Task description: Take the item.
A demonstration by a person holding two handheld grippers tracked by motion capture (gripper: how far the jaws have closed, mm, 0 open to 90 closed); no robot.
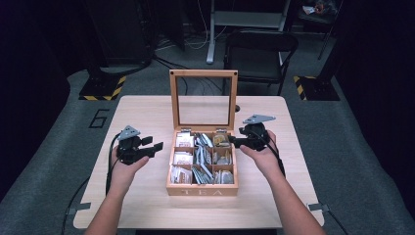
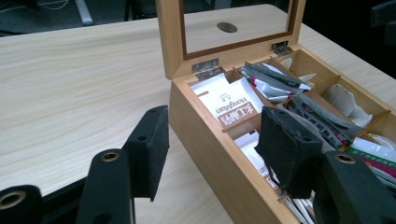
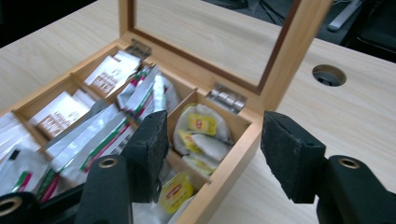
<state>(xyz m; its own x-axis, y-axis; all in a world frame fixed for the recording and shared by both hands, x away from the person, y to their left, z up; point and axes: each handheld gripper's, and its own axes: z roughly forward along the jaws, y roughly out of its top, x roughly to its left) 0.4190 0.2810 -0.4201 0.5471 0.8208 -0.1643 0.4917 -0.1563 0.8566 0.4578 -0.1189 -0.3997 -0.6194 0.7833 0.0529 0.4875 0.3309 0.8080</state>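
Observation:
A wooden tea box (image 1: pixel 202 190) stands in the middle of the table with its glass-paned lid (image 1: pixel 174 100) upright. Its compartments hold white packets (image 2: pixel 231 105), silver sachets (image 1: pixel 202 159) and yellow tea bags (image 3: pixel 201 123). My left gripper (image 1: pixel 155 148) hovers to the left of the box, open, with nothing between its jaws; in the left gripper view (image 2: pixel 210 154) the box's left wall (image 2: pixel 219 158) lies just beyond them. My right gripper (image 1: pixel 231 142) is at the box's back right corner, open. In the right gripper view (image 3: pixel 212 154) its jaws stand either side of the box's right wall (image 3: pixel 229 163) without touching it.
The light wooden table (image 1: pixel 142 117) has a round cable hole (image 3: pixel 329 74) behind the box at the right. A black chair (image 1: pixel 259 49) and stand bases with yellow-black tape (image 1: pixel 105 88) sit on the floor beyond the far edge.

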